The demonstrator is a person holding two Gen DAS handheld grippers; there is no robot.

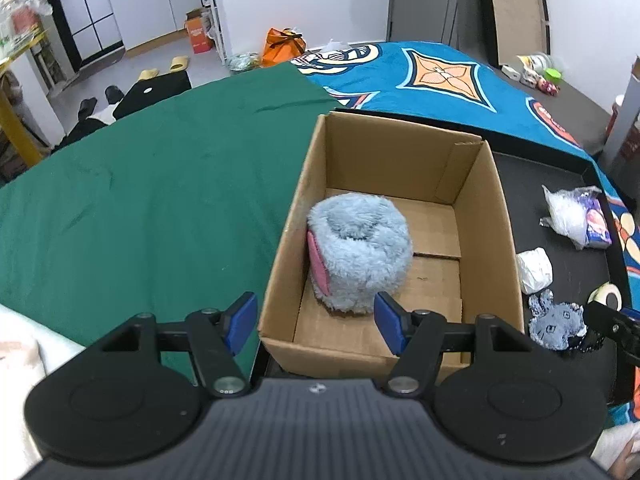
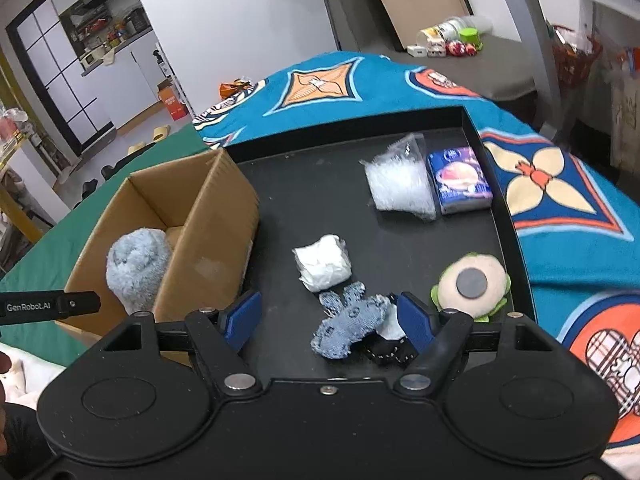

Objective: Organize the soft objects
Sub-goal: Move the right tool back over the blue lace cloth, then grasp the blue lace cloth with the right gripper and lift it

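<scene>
left gripper (image 1: 316, 320): jaws apart, nothing held, over the box's near edge
fluffy blue toy (image 1: 358, 254): inside the cardboard box (image 1: 502, 216)
right gripper (image 2: 330, 320): wide open, straddling the denim toy (image 2: 348, 330) on the black tray (image 2: 400, 252)

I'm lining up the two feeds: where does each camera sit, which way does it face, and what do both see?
Left wrist: sits on the left claw, angled down into the box holding the blue plush; its own open blue fingers show, and the right claw's tip at the right edge.
Right wrist: sits on the right claw, angled down over the black tray and denim toy; its open fingers show, and the left claw's tip at the left edge.
Shared: box, blue plush, tray, denim toy, white bundle.
</scene>
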